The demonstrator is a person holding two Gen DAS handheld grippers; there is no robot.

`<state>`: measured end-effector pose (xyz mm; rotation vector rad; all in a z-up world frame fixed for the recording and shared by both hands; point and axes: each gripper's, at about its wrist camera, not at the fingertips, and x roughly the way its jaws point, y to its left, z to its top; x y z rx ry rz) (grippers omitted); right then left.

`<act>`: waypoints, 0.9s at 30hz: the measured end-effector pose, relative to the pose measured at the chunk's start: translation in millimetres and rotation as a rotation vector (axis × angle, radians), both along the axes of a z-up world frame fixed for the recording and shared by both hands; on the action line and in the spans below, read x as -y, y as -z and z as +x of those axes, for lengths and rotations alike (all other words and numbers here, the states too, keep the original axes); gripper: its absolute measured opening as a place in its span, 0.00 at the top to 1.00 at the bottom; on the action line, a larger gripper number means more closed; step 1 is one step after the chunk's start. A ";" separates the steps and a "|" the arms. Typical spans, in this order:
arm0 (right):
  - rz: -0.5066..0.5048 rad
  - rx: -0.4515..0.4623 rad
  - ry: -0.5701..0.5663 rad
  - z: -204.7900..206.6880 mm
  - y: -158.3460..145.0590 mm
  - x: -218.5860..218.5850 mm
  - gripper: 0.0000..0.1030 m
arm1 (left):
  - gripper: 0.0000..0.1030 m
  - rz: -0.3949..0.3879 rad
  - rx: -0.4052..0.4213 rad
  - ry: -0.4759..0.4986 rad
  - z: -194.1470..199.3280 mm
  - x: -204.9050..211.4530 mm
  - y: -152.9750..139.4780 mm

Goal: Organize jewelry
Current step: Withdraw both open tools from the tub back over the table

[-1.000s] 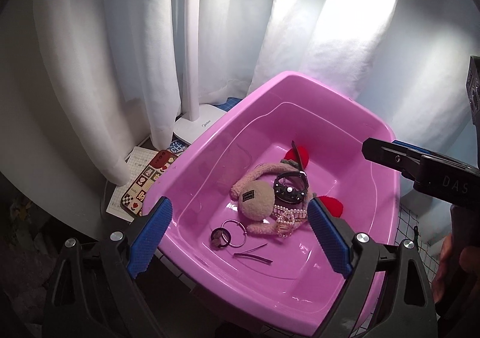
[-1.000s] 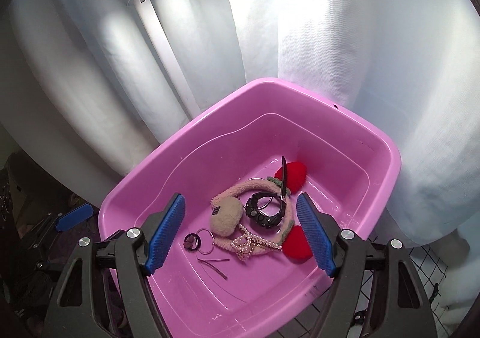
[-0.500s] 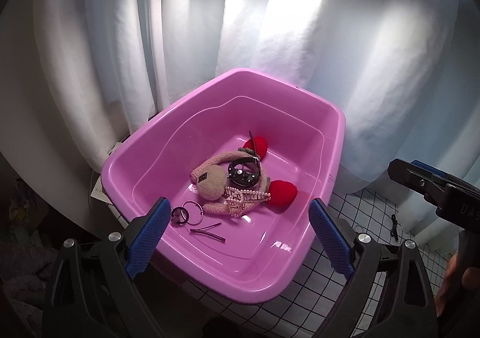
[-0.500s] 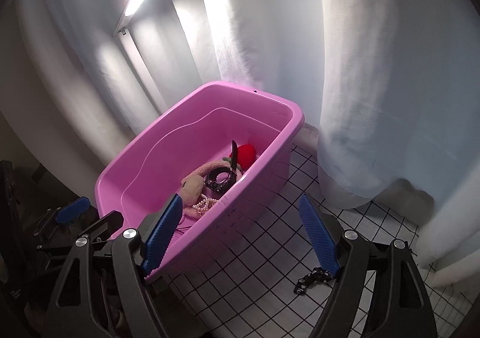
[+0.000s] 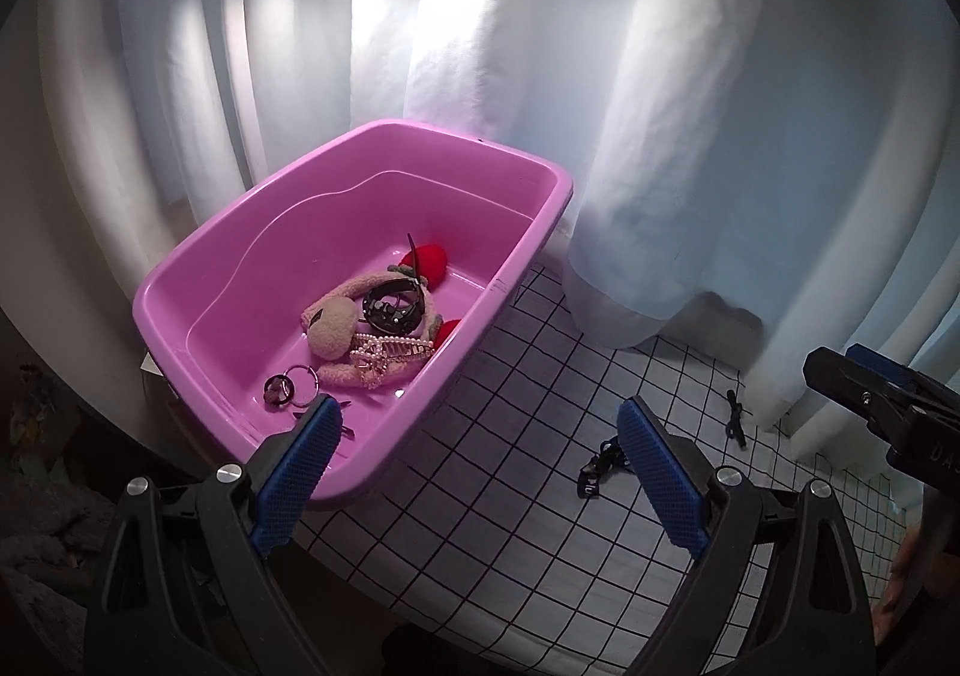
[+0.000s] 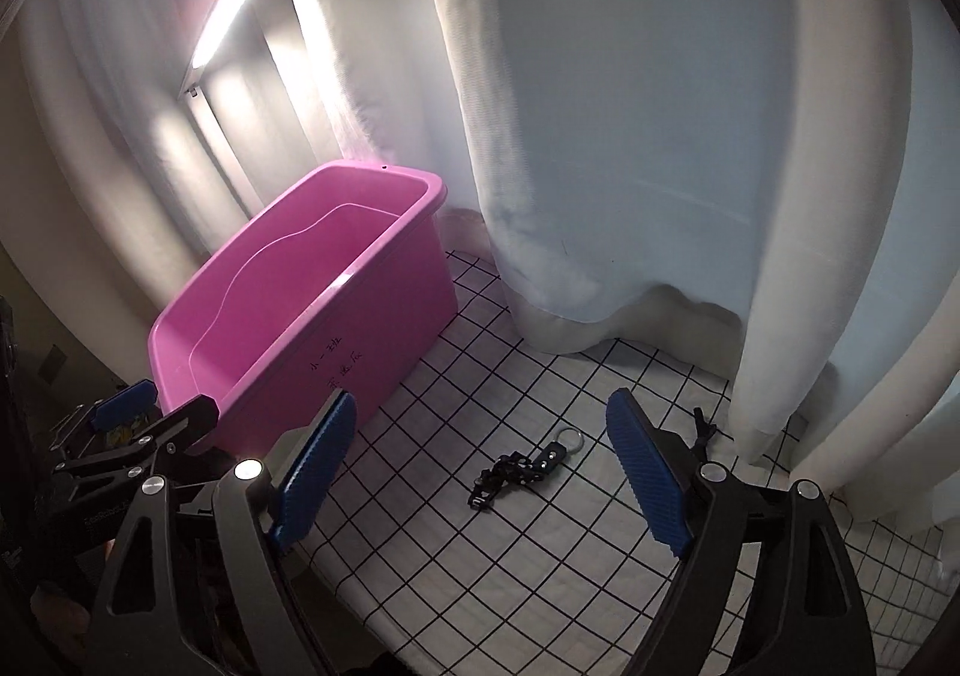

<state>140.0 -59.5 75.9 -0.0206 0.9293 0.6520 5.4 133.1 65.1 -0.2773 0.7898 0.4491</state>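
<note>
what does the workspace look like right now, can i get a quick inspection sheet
surface: white cloth with a black grid, pink tub standing on it at the left.
job's things: in the tub a plush headband, black watch, pearl piece, rings, two red pieces; on the cloth a black strap with a ring and a small black clip.
clutter: nothing seen.
grippers: left hand-held gripper open, empty; right hand-held gripper open, jaws just widened, the strap lies beyond them, untouched.
cables: nothing seen.
surroundings: white curtain behind, lamp lit.
</note>
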 end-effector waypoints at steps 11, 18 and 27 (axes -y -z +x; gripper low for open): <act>-0.002 -0.063 0.064 -10.0 44.8 69.9 0.20 | 0.08 -0.015 -0.039 0.057 16.5 56.6 30.8; -0.007 -0.085 0.084 -18.0 82.0 95.8 0.20 | 0.08 -0.021 -0.105 0.062 26.9 78.9 70.8; -0.018 -0.111 0.118 -19.0 129.9 120.4 0.20 | 0.08 -0.018 -0.150 0.104 38.3 102.3 120.1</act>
